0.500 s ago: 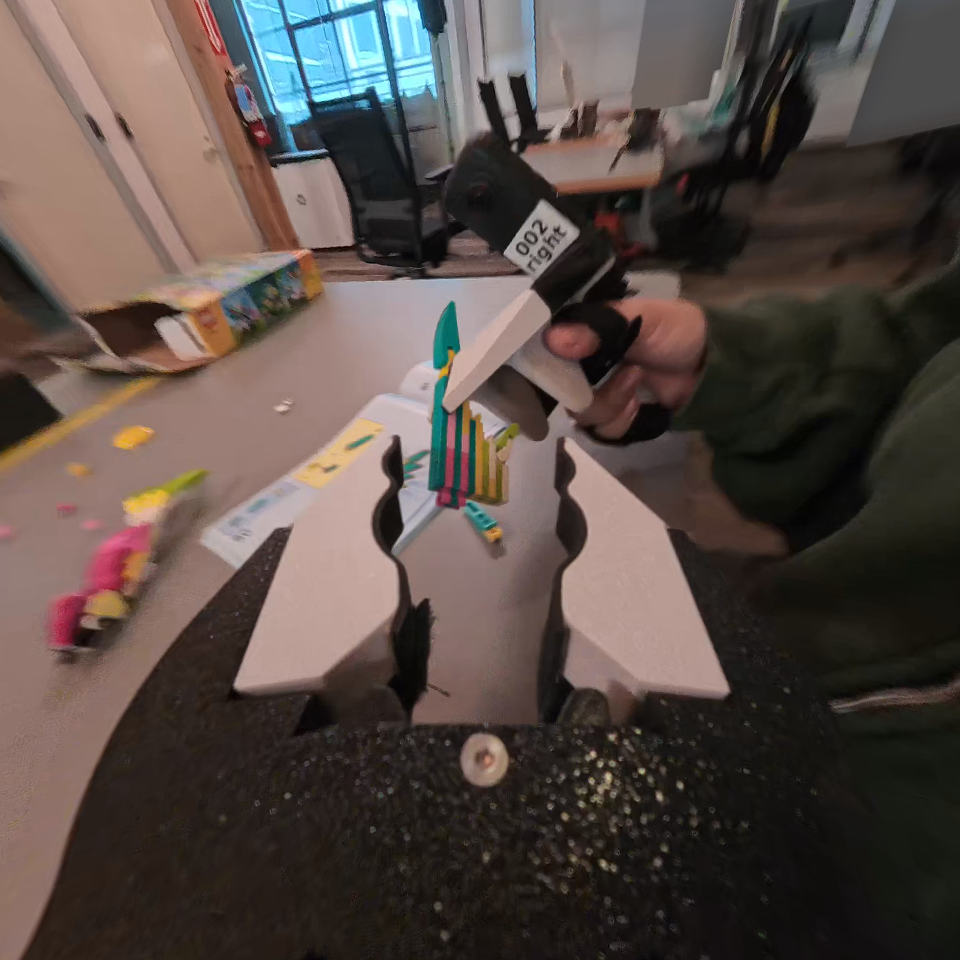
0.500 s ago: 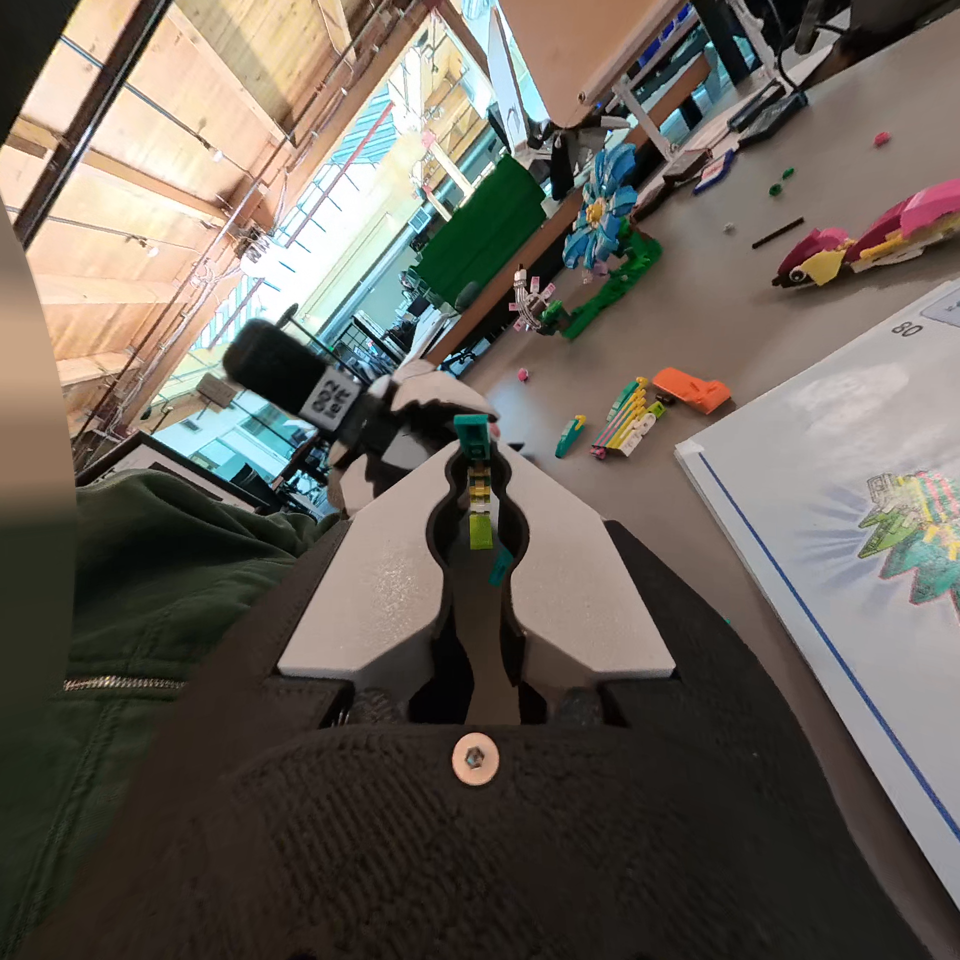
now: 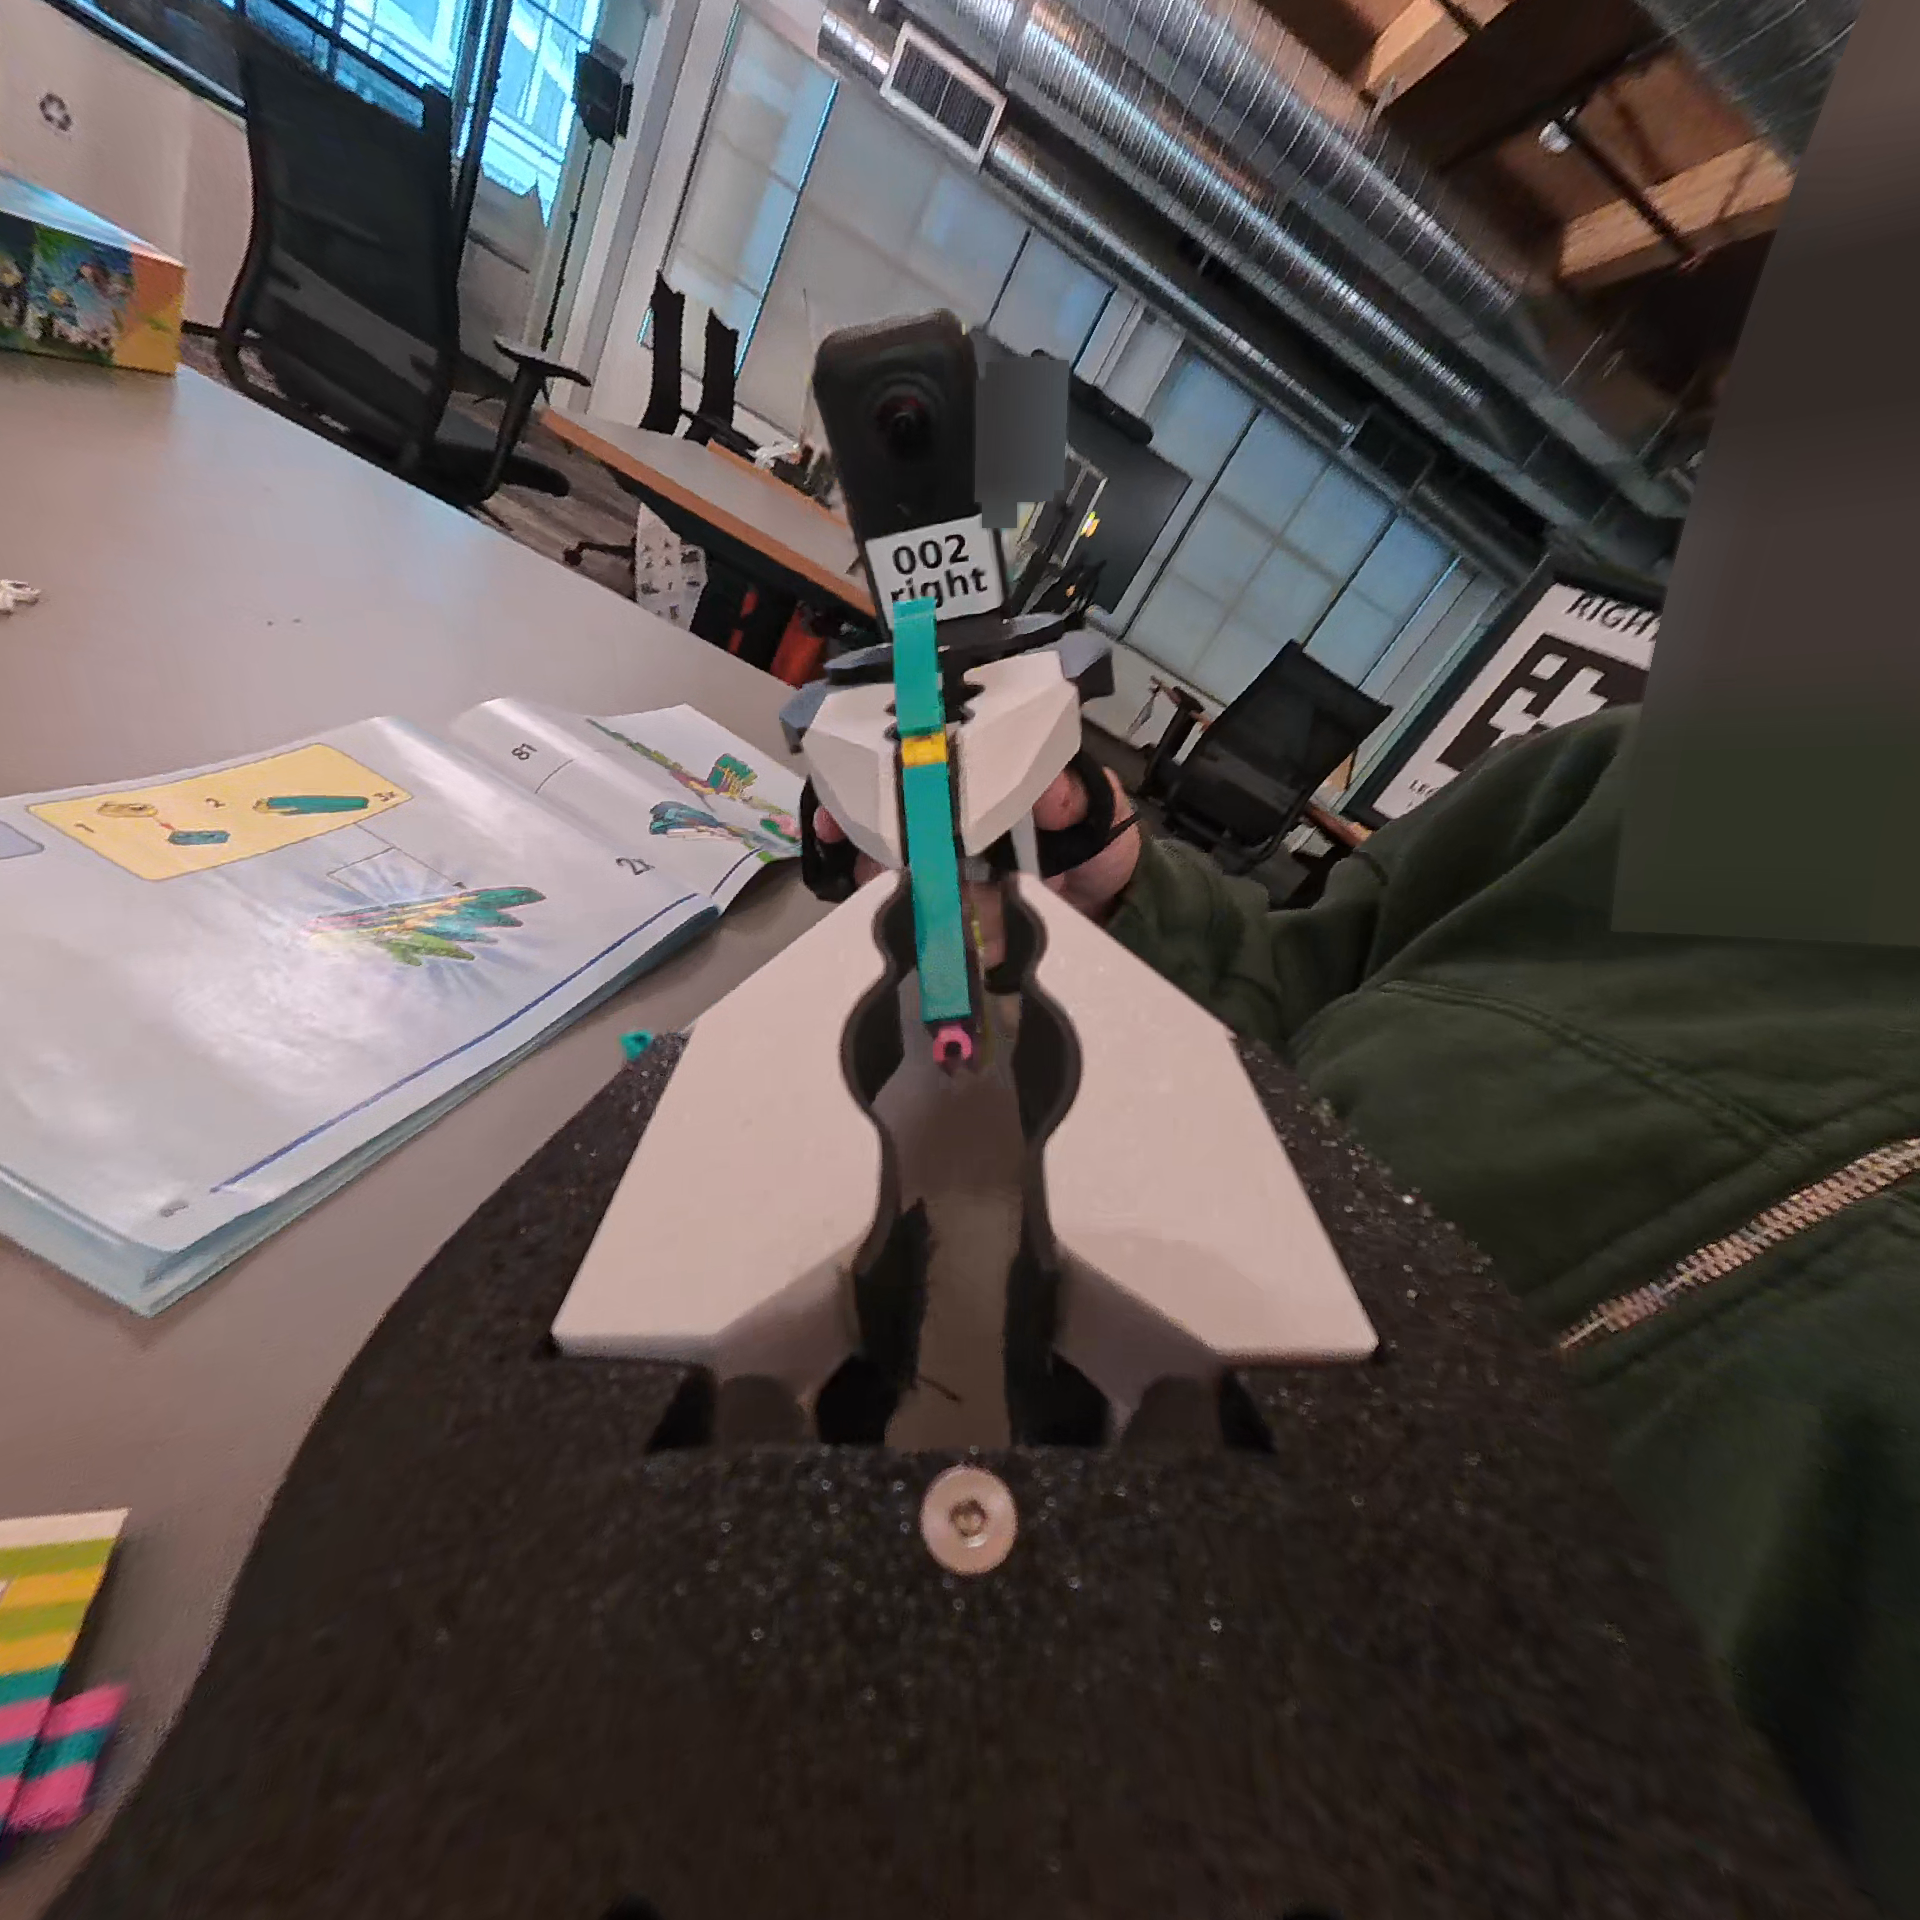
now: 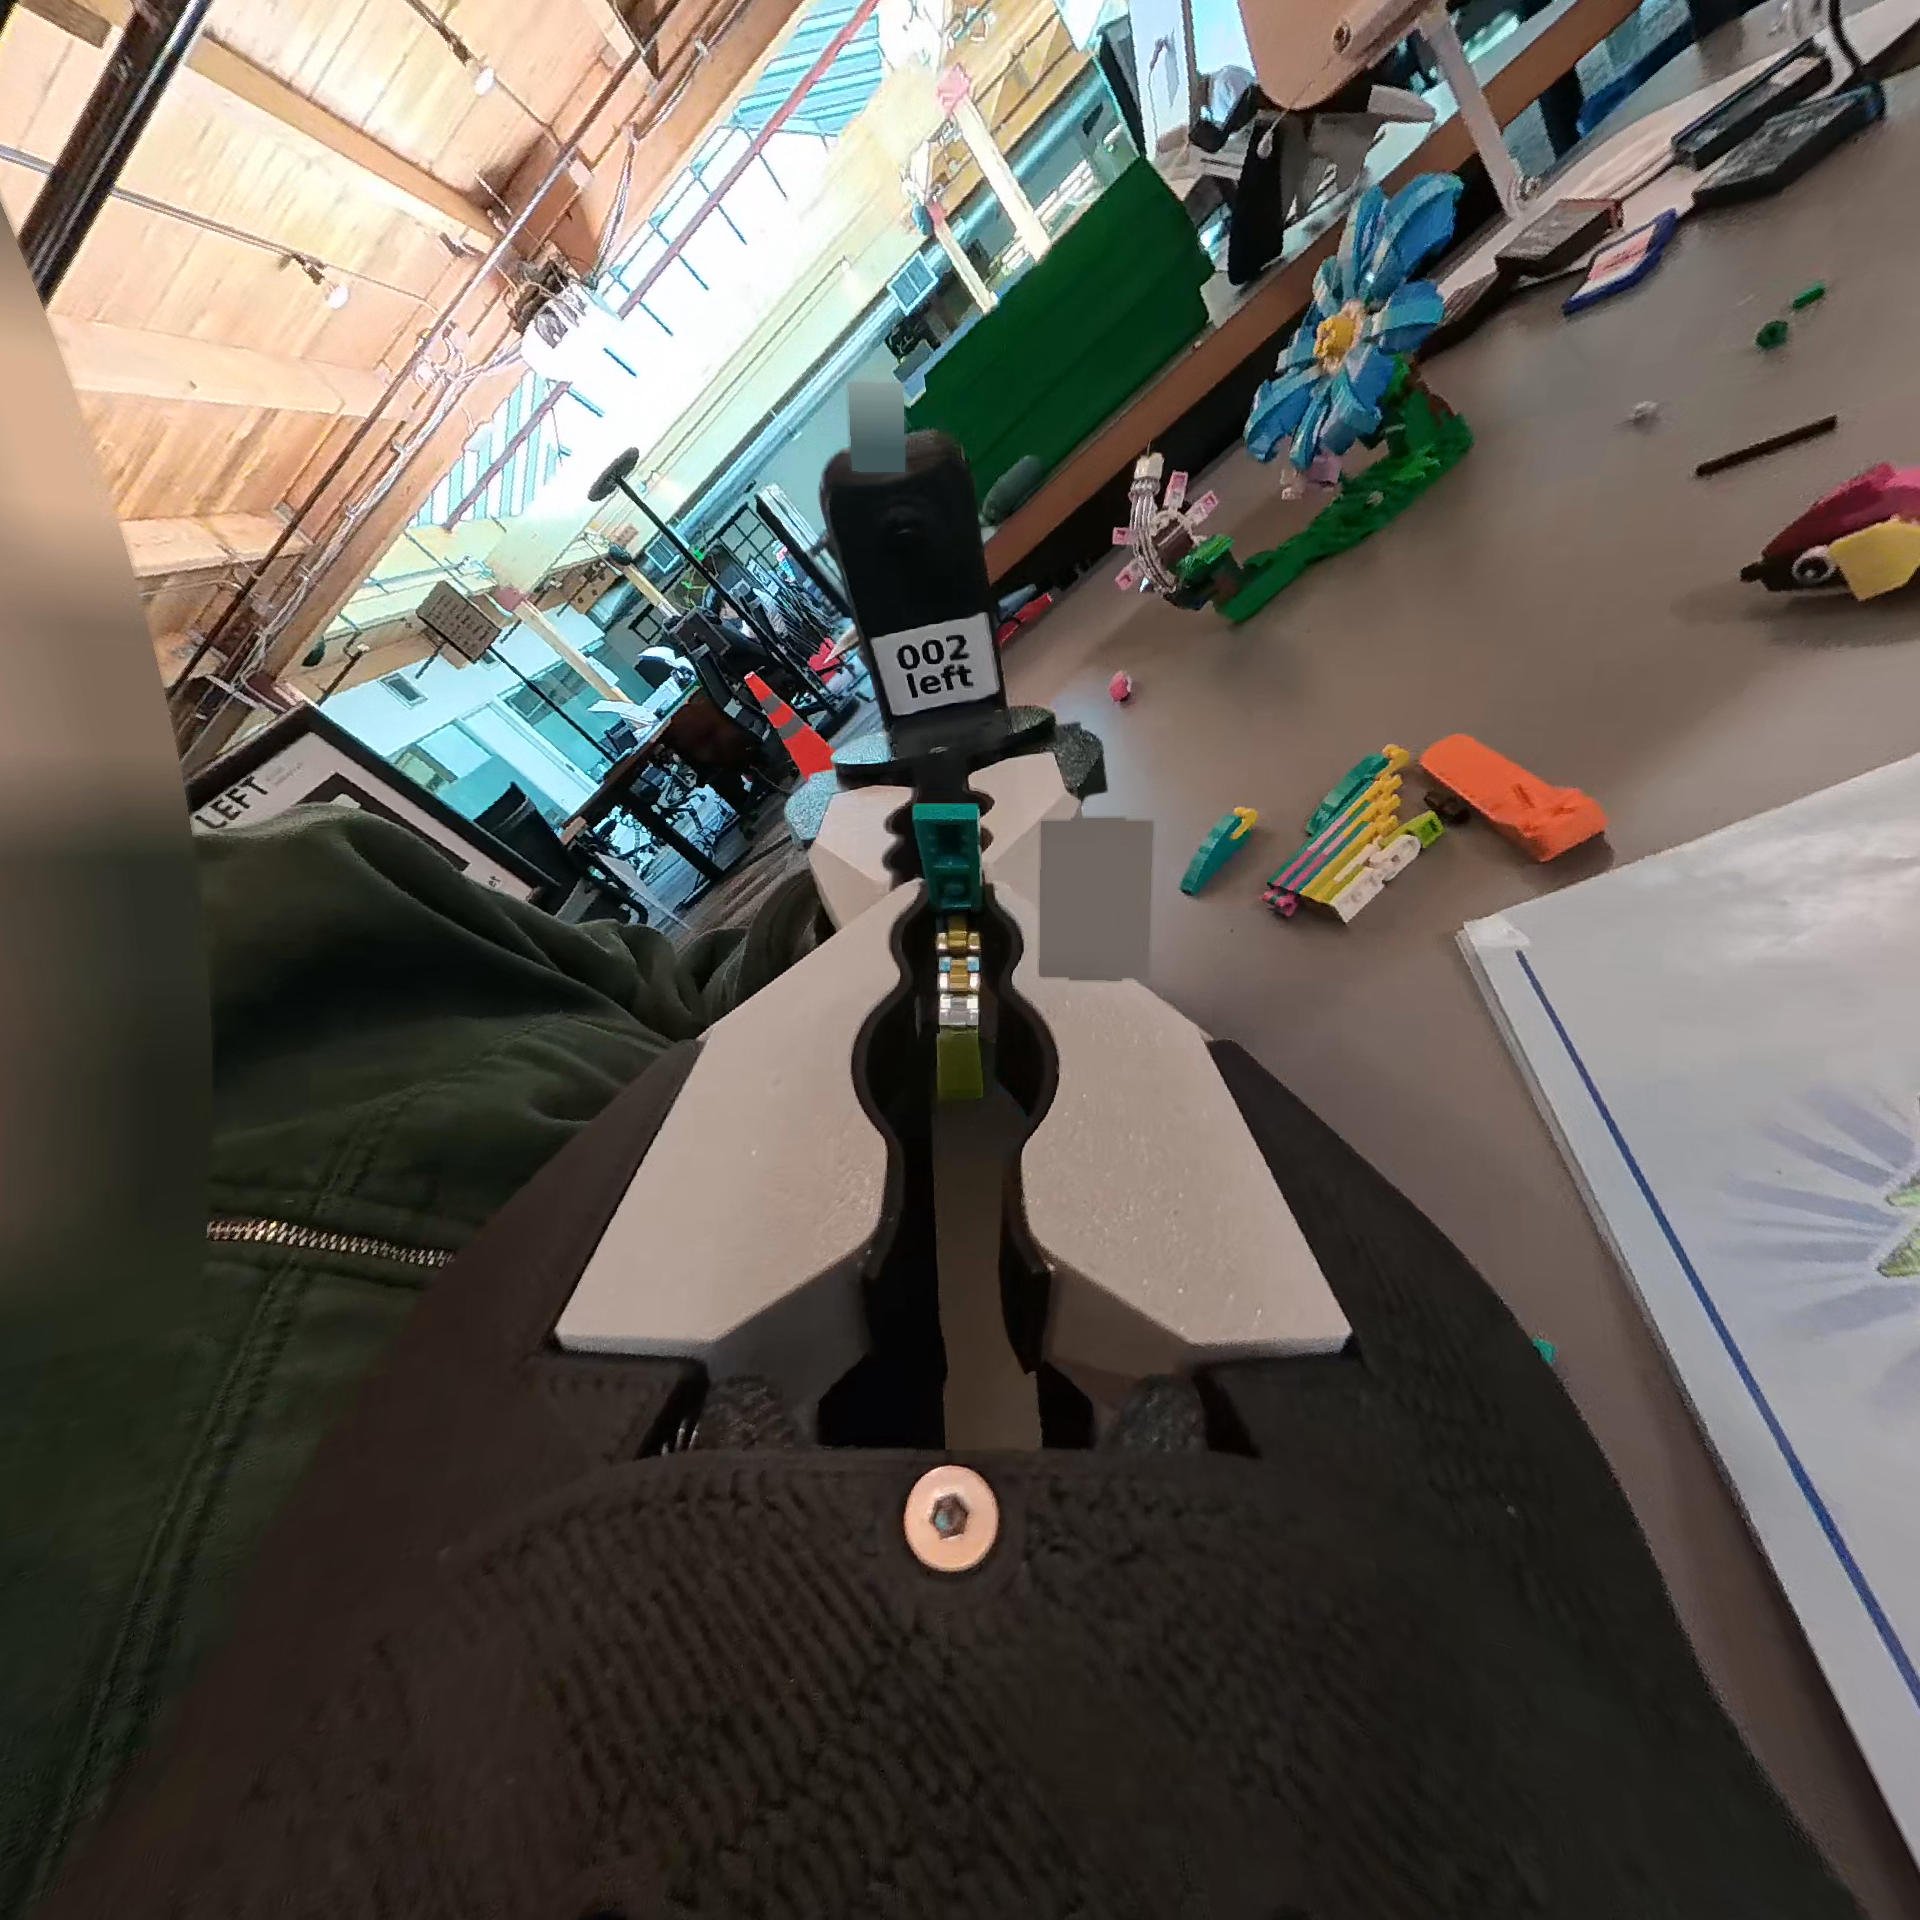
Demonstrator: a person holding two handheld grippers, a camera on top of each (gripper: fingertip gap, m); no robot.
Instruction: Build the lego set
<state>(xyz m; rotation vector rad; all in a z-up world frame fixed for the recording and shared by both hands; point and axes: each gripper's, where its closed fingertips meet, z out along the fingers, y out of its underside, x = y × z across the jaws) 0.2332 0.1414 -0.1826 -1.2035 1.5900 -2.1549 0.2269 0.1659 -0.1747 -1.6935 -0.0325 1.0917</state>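
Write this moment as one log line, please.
right claw: shut on brick strip | left claw: around its far end, grip unclear | manual: open

The right gripper (image 4: 954, 914) points across at the left gripper (image 4: 940, 831), tip to tip, with a thin lego piece (image 4: 954, 971) standing edge-on between them. The right gripper's white fingers (image 4: 774, 1143) are closed against the piece's yellow-green lower end, while its teal top sits in the left gripper's fingertips. A green sleeve (image 4: 416, 1018) fills the left side. On the grey table (image 4: 1558, 582) to the right lie a striped lego sub-assembly (image 4: 1340, 842), a loose teal curved piece (image 4: 1218, 850), an orange brick separator (image 4: 1512, 795), a blue lego flower (image 4: 1340, 332), a pink lego bird (image 4: 1844, 545) and the instruction booklet (image 4: 1714, 1091).
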